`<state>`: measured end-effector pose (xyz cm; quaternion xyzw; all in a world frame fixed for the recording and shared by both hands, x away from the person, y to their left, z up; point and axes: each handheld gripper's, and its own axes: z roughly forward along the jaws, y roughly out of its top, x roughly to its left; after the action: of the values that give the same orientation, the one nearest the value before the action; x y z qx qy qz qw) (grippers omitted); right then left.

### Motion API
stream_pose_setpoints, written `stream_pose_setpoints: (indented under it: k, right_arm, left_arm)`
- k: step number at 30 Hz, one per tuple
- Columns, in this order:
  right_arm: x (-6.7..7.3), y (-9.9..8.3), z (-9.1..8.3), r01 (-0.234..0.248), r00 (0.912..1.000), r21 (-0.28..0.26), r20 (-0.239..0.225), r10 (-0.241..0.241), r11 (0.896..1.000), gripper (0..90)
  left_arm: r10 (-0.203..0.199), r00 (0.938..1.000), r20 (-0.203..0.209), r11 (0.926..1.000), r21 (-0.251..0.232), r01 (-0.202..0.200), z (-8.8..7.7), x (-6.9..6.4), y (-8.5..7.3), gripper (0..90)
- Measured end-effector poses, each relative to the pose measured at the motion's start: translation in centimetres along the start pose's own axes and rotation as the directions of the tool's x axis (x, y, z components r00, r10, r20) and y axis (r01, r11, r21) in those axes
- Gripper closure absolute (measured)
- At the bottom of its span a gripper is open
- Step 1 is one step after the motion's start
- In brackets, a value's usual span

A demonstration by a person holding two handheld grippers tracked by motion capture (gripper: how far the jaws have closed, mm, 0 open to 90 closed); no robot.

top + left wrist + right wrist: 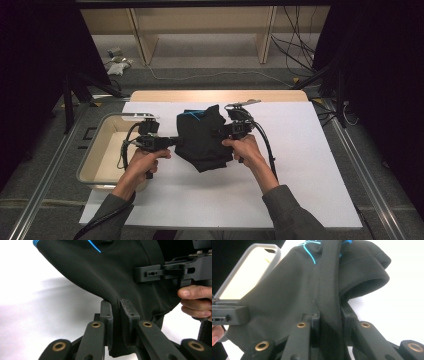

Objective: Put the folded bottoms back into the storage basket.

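Observation:
A black garment point(202, 137) with thin blue stitching lies bunched on the white sheet point(300, 165) in the middle of the table. My left gripper point(176, 141) pinches its left edge; in the left gripper view the cloth point(107, 277) is clamped between the two jaws of that gripper point(116, 312). My right gripper point(223, 132) holds the right side; in the right gripper view a thick fold of the garment point(294, 290) runs up between the jaws of that gripper point(329, 320). Each gripper view also catches the other gripper's finger against the fabric.
A shallow grey-rimmed tray point(95, 150) with a pale inside sits at the table's left edge, just behind my left hand. The white sheet has open room to the right and front. Wooden shelving and cables stand on the floor beyond the table.

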<state>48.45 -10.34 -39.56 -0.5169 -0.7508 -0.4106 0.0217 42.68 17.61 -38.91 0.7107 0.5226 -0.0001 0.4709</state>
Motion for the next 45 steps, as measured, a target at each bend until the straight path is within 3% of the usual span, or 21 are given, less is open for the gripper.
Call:
stream_pose_setpoints:
  k: [10,25,36,45]
  right_arm:
    - [2.7,1.6,0.6,0.035,0.999,-0.008,-0.026,-0.035,0.999,75.1]
    - [6.9,4.2,2.3,0.082,0.9945,-0.008,-0.064,-0.083,0.997,75.0]
    - [10.1,5.1,4.0,0.111,0.9904,-0.006,-0.082,-0.111,0.994,74.8]
    - [12.1,5.6,5.3,0.123,0.9877,-0.003,-0.097,-0.122,0.992,74.6]
  left_arm:
    - [0.016,0.9999,-0.003,0.9992,-0.036,-0.016,-3.0,0.7,0.8,80.7]
    - [-0.021,0.9997,-0.01,0.995,-0.097,0.02,-7.5,3.0,1.3,80.6]
    - [-0.06,0.9982,-0.006,0.9901,-0.128,0.058,-10.7,5.1,0.9,80.5]
    - [-0.066,0.9977,-0.015,0.9878,-0.142,0.063,-12.9,6.4,0.8,80.5]
